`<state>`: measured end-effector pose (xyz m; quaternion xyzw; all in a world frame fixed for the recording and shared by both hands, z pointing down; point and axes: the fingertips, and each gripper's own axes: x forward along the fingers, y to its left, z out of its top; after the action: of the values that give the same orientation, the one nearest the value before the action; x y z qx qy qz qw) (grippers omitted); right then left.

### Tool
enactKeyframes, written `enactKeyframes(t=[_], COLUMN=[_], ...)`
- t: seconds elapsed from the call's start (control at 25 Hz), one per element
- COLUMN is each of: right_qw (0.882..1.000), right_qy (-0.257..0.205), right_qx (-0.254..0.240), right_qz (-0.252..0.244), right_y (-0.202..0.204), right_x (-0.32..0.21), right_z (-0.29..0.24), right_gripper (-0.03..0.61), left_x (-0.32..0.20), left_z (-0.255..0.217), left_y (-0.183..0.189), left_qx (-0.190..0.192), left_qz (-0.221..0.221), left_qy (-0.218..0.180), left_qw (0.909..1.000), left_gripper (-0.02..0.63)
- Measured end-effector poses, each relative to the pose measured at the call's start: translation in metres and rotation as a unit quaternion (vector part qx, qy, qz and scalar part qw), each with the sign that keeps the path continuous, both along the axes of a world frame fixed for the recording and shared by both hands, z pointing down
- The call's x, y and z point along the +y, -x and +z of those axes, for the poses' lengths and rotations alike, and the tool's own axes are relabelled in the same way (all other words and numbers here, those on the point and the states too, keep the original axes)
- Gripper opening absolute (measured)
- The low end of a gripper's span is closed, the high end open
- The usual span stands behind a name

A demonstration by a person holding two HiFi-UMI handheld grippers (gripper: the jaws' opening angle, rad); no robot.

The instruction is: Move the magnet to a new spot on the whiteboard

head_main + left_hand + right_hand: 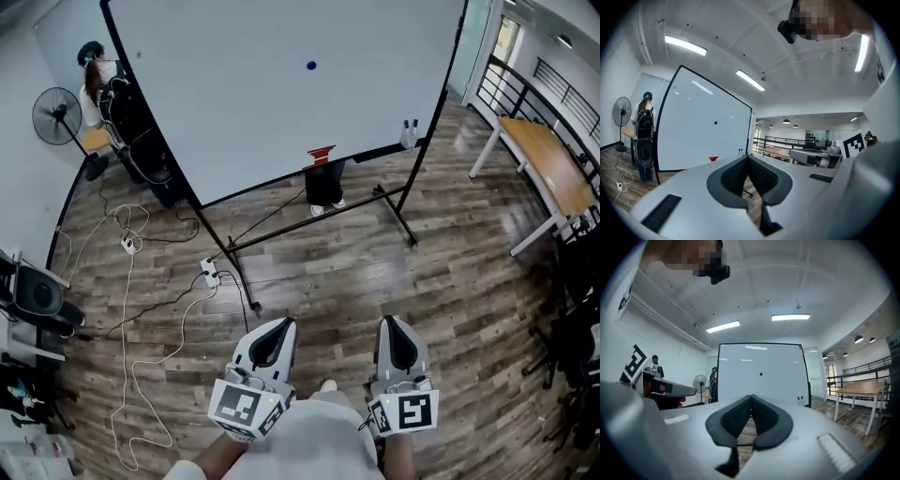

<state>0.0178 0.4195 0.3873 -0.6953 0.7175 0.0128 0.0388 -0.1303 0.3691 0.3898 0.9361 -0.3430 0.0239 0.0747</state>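
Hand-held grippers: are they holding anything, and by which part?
Nothing. The left hand-held gripper and right hand-held gripper are shut and empty; the magnet sits on the whiteboard.

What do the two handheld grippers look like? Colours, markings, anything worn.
The left gripper and right gripper match. Both have smooth light-grey shells, with black textured pads lining the jaws. Each carries a white cube with black square markers at the rear. White clothing shows between them.

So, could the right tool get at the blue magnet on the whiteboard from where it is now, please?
Probably not yet. The right tool is held near the person's body, shut and empty, while the magnet sits on the whiteboard across the wooden floor. Nothing obvious blocks the way; stepping closer should do.
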Motion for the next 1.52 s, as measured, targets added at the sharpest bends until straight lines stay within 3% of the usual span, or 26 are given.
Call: enactKeyframes(t=[0.36, 0.64, 0.92, 1.52], right_qw=[1.0, 1.0, 0.999, 1.0], right_qy=[-0.02, 0.002, 0.013, -0.003], right_qx=[-0.004, -0.011, 0.013, 0.028], right_qz=[0.007, -0.009, -0.028, 0.002], right_y=[-0.04, -0.051, -0.054, -0.048], right_x=[0.017, -0.024, -0.123, -0.378], right_z=[0.006, 0.017, 0.02, -0.025], right_gripper=[-0.003, -0.003, -0.003, -0.003], left_x=[0.009, -0.031, -0.13, -0.377], left_z=[0.015, 0.014, 0.021, -0.014], left_y=[-0.048, -0.061, -0.063, -0.063], left_qx=[-0.029, -0.02, 0.004, 0.017], left_qz=[0.016, 0.007, -0.016, 0.023], left_qy=[-0.008, -0.004, 0.005, 0.0], left_qw=[0.9994, 0.9998, 0.9998, 0.9996], left_gripper=[0.006, 0.006, 0.006, 0.006])
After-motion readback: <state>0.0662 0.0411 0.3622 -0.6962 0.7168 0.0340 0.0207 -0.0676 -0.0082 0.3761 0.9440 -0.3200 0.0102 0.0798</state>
